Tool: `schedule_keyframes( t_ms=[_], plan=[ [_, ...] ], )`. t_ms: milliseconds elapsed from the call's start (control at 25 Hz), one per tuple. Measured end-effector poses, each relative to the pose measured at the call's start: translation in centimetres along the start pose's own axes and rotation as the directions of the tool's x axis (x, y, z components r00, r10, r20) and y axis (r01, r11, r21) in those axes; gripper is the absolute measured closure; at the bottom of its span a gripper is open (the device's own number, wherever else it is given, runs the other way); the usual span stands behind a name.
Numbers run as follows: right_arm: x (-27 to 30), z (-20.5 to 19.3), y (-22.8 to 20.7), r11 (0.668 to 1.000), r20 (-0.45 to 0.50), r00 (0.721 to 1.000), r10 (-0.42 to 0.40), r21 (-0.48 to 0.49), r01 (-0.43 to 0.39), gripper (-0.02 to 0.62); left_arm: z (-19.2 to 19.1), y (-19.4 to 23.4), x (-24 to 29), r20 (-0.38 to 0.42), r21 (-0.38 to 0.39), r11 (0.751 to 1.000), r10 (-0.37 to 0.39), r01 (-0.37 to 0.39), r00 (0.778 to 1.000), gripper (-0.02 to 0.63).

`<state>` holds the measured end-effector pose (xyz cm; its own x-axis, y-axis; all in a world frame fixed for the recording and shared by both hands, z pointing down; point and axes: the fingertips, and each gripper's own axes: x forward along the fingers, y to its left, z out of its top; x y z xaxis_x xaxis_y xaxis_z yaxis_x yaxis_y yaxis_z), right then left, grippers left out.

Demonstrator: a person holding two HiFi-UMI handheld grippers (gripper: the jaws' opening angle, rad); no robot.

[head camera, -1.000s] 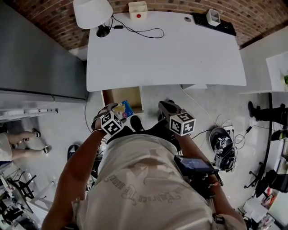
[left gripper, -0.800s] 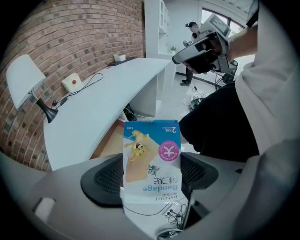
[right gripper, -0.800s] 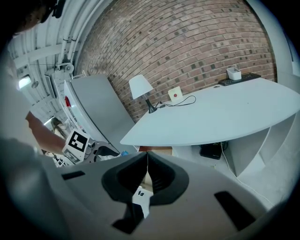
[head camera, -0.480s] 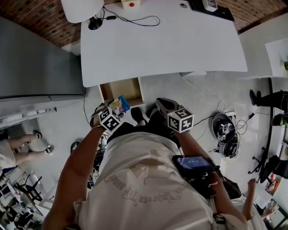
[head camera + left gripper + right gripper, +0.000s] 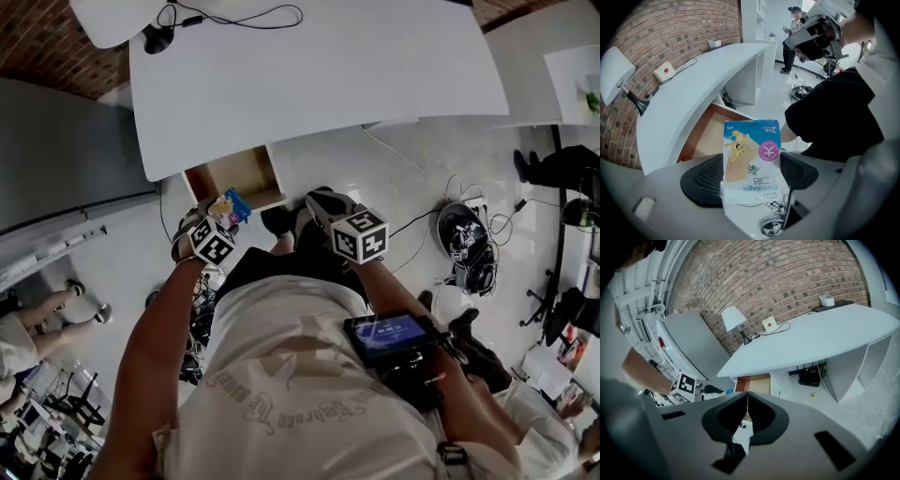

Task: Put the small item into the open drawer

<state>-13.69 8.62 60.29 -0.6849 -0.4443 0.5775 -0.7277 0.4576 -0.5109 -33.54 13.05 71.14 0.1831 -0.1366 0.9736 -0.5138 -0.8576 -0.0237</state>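
My left gripper (image 5: 751, 176) is shut on a small bandage box (image 5: 751, 159), blue and white with a pink round mark. In the head view the box (image 5: 228, 206) hangs just at the near edge of the open wooden drawer (image 5: 234, 173), which sticks out from under the white desk (image 5: 319, 75). The drawer (image 5: 708, 133) shows a bare wooden floor beyond the box. My right gripper (image 5: 746, 401) is shut with nothing in it, and sits to the right (image 5: 323, 202) of the drawer.
A lamp (image 5: 734, 319), a small box with a red button (image 5: 769, 324) and a cable lie on the desk. Cables and gear (image 5: 464, 262) lie on the floor at right. A grey cabinet (image 5: 56, 159) stands left of the drawer. Another person (image 5: 793, 28) stands beyond.
The view has shifted so the desk and drawer sit higher in frame. My left gripper with the box has moved closer to the drawer's near edge. The right gripper stays shut.
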Motion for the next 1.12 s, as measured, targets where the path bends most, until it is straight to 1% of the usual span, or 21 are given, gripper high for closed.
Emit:
schedule_keyframes(
  t_ms=[160,400,640,840,1120],
  plan=[
    [0.8,-0.6,-0.6,1.000,-0.014,1.000,0.006,0.014,-0.006,0.589,-0.6,0.6,1.4,-0.029,-0.007,1.000,0.004,-0.004,1.000,0.227],
    [1.2,-1.7,-1.3,0.999,-0.033,0.999,0.030,0.032,-0.029,0.589,-0.9,0.7,2.7,-0.080,0.006,1.000,0.013,-0.012,0.997,0.227],
    [1.1,-3.0,-2.6,0.999,-0.062,0.997,0.041,0.034,-0.039,0.589,-0.5,0.0,4.9,-0.112,0.000,1.000,-0.010,0.010,0.994,0.227],
    [2.3,-3.8,-3.2,0.998,-0.080,0.995,0.051,0.048,-0.047,0.589,-0.4,1.1,6.2,-0.131,0.019,1.000,0.000,0.002,0.991,0.227],
    [4.5,-4.2,-4.4,0.995,-0.075,0.996,0.051,0.094,-0.044,0.589,0.0,3.8,8.5,-0.163,0.018,0.999,0.030,-0.028,0.986,0.227]
  ],
)
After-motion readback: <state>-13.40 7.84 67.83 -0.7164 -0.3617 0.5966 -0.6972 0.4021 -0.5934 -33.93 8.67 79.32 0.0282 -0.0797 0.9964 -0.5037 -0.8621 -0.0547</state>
